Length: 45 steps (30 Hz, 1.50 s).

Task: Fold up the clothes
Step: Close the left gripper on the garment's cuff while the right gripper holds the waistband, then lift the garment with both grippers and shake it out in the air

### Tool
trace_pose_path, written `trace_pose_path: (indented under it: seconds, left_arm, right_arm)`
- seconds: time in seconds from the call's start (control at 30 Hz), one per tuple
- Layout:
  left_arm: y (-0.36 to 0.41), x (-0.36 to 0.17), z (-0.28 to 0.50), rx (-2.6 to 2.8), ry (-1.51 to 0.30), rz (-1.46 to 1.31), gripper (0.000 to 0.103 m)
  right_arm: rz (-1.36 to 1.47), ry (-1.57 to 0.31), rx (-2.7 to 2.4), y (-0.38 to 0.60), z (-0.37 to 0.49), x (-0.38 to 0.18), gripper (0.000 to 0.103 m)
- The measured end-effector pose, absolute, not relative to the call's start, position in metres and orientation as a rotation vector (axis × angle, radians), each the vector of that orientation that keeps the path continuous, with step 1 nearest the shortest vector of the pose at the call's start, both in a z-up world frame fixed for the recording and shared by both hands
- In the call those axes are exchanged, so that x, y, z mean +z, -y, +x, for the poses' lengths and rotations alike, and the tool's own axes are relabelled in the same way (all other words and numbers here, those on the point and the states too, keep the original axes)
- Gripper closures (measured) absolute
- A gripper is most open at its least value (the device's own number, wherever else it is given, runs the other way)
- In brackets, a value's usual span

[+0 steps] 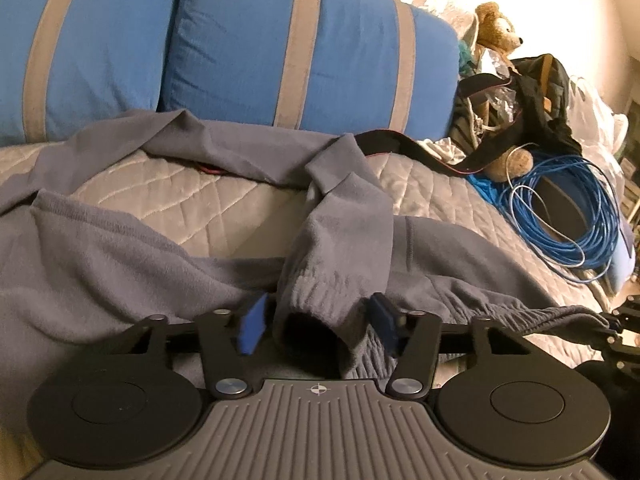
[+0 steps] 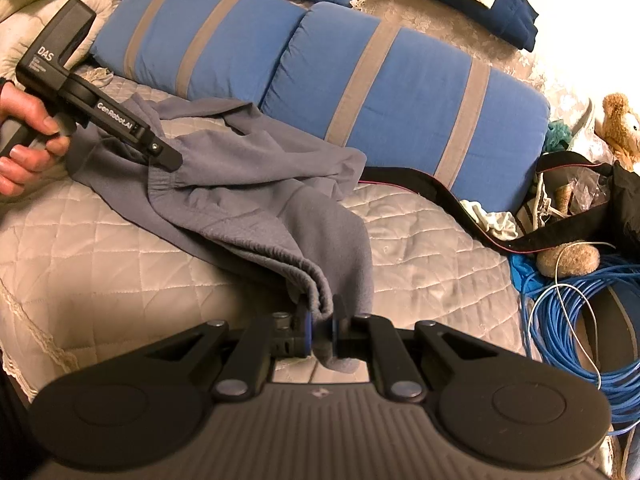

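Right gripper (image 2: 320,330) fingers clamped on grey sweatpants (image 2: 256,184) waistband, anchoring that corner on the bed (image 2: 100,240). Left gripper (image 1: 316,326) fingers half-open astride the cuff (image 1: 320,300), probably not pinching yet.

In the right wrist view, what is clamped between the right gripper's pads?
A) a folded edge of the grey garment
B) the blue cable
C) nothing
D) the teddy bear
A: the right gripper is shut on a bunched hem of the grey garment, while the blue cable and teddy bear lie apart at the right.
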<state>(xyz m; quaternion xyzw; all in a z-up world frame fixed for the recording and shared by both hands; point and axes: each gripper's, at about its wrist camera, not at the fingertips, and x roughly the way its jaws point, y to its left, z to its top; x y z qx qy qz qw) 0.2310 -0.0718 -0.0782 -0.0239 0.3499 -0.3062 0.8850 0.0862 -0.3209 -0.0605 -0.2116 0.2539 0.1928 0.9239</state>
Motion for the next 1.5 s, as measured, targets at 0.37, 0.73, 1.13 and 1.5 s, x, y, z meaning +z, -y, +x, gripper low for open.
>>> trace_pose_path:
  seconds: [0.37, 0.73, 1.13, 1.5]
  left_arm:
    - [0.066, -0.078, 0.234, -0.616, -0.731, -0.09, 0.094]
    - [0.049, -0.049, 0.248, -0.547, -0.717, -0.122, 0.095]
    - [0.004, 0.062, 0.255, -0.505, -0.651, -0.11, 0.095]
    - [-0.099, 0.168, 0.222, -0.33, -0.548, -0.079, 0.095]
  right_arm:
    - [-0.445, -0.525, 0.397, 0.319, 0.086, -0.063, 0.094]
    - [-0.524, -0.518, 0.391, 0.303, 0.082, -0.063, 0.094]
    - [-0.436, -0.455, 0.506, 0.256, 0.06, 0.004, 0.094]
    - [-0.335, -0.365, 0.814, 0.167, -0.001, 0.086, 0.094]
